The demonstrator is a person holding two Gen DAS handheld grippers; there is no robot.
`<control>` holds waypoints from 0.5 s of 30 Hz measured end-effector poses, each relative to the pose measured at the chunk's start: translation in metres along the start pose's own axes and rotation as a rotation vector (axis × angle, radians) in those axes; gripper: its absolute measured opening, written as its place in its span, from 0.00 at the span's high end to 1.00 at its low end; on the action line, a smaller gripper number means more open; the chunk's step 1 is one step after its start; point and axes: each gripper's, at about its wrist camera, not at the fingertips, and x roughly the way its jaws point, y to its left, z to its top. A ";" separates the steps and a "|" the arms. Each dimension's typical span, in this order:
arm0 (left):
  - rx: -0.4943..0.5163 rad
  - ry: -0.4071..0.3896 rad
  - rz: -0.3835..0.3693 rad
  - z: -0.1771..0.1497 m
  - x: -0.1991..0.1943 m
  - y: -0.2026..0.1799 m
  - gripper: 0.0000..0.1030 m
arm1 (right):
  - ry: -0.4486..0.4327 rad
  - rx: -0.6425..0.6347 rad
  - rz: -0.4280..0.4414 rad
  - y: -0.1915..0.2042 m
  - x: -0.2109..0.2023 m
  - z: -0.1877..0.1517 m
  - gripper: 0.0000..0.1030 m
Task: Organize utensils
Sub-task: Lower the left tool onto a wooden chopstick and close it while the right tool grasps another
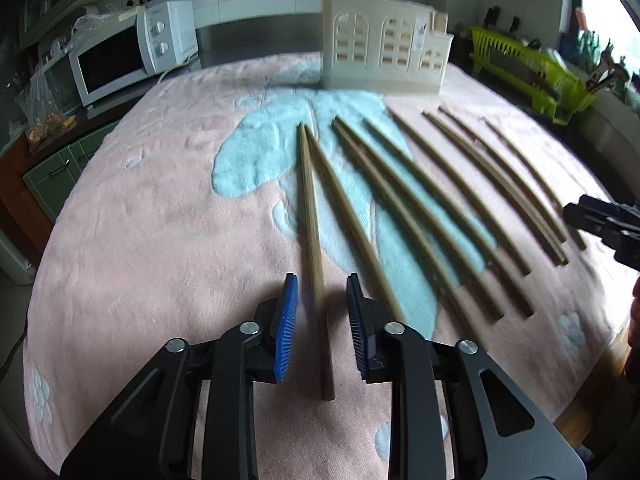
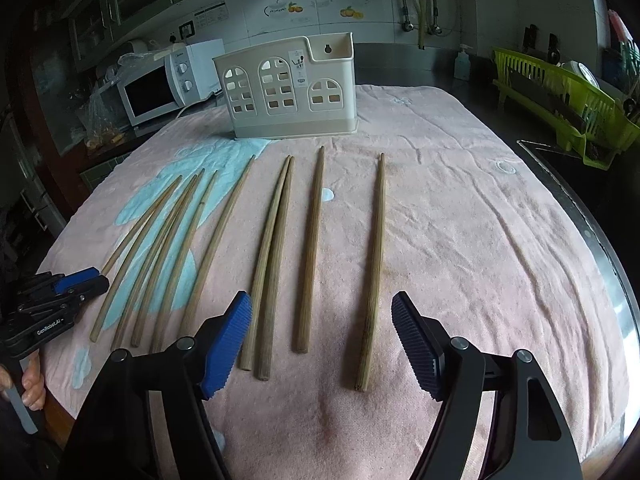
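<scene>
Several wooden chopsticks lie side by side on a pink and blue towel (image 1: 160, 208), tips toward a cream utensil holder (image 1: 384, 52) at the back. My left gripper (image 1: 322, 284) is low over the towel. Its blue pads (image 1: 288, 320) straddle the near end of the leftmost chopstick (image 1: 309, 208) with a gap on each side. My right gripper (image 2: 322, 344) stands wide open over the near ends of the rightmost chopsticks (image 2: 312, 248), pads clear of them. The holder (image 2: 288, 88) stands upright and looks empty. The left gripper (image 2: 98, 276) shows at the left edge of the right wrist view.
A white microwave (image 1: 132, 52) sits back left and a green dish rack (image 2: 568, 108) back right beside the counter's dark edge. A person's hand (image 2: 32, 384) grips the left tool's handle. The right gripper (image 1: 600, 220) enters the left wrist view from the right.
</scene>
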 end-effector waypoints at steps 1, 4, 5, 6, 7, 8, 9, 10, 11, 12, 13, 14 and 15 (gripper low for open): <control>-0.002 0.003 -0.004 0.001 -0.001 0.000 0.78 | 0.006 0.003 0.002 -0.001 0.001 -0.001 0.35; -0.006 0.010 -0.003 0.002 0.001 0.001 0.79 | 0.018 0.017 0.004 -0.004 0.005 -0.002 0.42; -0.006 0.012 -0.002 0.002 0.001 0.001 0.79 | 0.022 0.019 0.006 -0.004 0.006 -0.002 0.45; -0.006 0.012 -0.001 0.002 0.001 0.001 0.79 | 0.025 0.020 0.005 -0.005 0.006 -0.002 0.48; -0.007 0.012 -0.001 0.003 0.001 0.000 0.80 | 0.029 0.020 0.007 -0.005 0.007 -0.003 0.50; -0.008 0.012 -0.001 0.003 0.001 0.001 0.81 | 0.032 0.022 0.010 -0.005 0.008 -0.003 0.53; -0.011 0.013 -0.002 0.003 0.001 0.001 0.81 | 0.034 0.023 0.007 -0.005 0.008 -0.003 0.54; -0.013 0.013 -0.003 0.003 0.001 0.001 0.82 | 0.033 0.025 0.004 -0.005 0.008 -0.003 0.55; -0.015 0.013 -0.003 0.003 0.002 0.002 0.82 | 0.033 0.030 0.003 -0.007 0.008 -0.003 0.58; -0.018 0.015 -0.002 0.004 0.002 0.001 0.82 | 0.032 0.038 0.002 -0.009 0.008 -0.002 0.62; -0.018 0.015 -0.001 0.004 0.003 0.001 0.83 | 0.032 0.048 0.000 -0.011 0.008 -0.002 0.63; -0.018 0.015 -0.001 0.004 0.003 0.002 0.83 | 0.037 0.054 -0.005 -0.013 0.008 -0.003 0.64; -0.020 0.016 0.000 0.004 0.003 0.001 0.83 | 0.041 0.054 -0.012 -0.014 0.009 -0.003 0.65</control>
